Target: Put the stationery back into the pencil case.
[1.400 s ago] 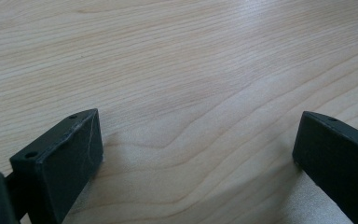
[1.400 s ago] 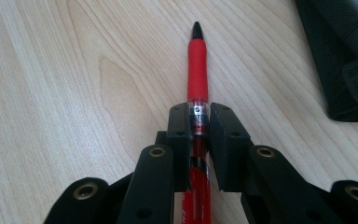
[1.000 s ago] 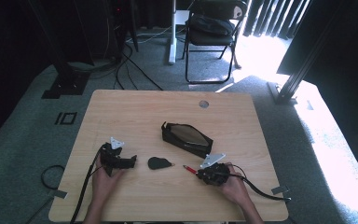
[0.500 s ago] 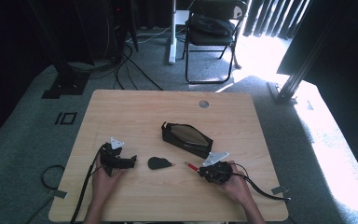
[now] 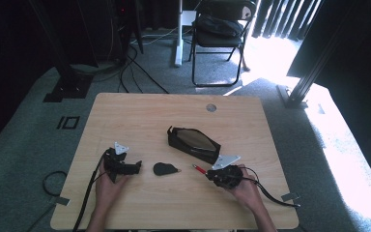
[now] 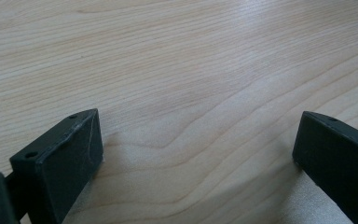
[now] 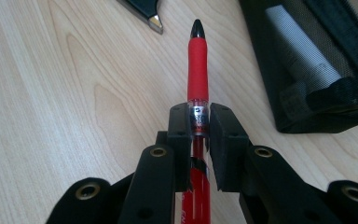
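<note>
On worktop: right gripper clamps red pen; keep pen level toward pouch; left gripper wide, empty.

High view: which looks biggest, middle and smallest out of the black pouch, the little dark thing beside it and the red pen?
1. black pouch
2. little dark thing
3. red pen, partly hidden inside the right gripper

A red pen with a black tip, a red rubber grip and a clear band behind it was clamped between two black jaws. It pointed away from the desk's near edge, toward the left, and seemed to hang just above the wood near the right end of that edge, though contact with the desk could not be judged.
</note>
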`<state>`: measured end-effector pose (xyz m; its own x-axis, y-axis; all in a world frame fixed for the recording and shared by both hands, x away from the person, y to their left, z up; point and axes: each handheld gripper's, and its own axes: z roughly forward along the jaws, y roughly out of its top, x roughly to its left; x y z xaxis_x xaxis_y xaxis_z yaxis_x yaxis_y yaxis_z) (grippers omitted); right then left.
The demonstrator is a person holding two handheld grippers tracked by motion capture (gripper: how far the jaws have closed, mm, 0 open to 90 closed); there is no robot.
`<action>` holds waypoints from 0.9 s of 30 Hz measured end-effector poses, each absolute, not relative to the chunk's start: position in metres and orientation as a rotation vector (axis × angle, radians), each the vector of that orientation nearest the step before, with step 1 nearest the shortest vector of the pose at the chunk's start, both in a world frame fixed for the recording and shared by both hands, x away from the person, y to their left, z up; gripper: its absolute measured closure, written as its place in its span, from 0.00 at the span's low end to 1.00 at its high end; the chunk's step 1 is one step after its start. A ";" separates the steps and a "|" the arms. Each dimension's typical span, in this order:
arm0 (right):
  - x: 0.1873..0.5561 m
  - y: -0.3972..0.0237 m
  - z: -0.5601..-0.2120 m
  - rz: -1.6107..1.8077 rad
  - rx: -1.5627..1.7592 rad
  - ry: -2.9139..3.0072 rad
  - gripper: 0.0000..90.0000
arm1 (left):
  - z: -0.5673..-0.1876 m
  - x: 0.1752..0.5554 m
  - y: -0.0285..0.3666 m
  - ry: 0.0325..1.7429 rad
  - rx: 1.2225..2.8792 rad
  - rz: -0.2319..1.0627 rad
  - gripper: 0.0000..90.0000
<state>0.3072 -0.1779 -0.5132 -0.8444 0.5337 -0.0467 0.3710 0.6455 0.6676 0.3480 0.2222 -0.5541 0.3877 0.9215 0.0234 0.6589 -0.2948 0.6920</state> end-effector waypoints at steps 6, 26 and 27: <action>0.308 -0.180 -0.507 1.005 0.734 2.611 0.88 | -0.554 0.348 0.222 1.350 2.053 0.570 0.02; 0.309 -0.186 -0.488 1.060 0.728 2.560 0.88 | -0.554 0.348 0.222 1.350 2.054 0.570 0.02; 0.309 -0.186 -0.487 1.060 0.730 2.558 0.88 | -0.554 0.348 0.222 1.350 2.053 0.571 0.02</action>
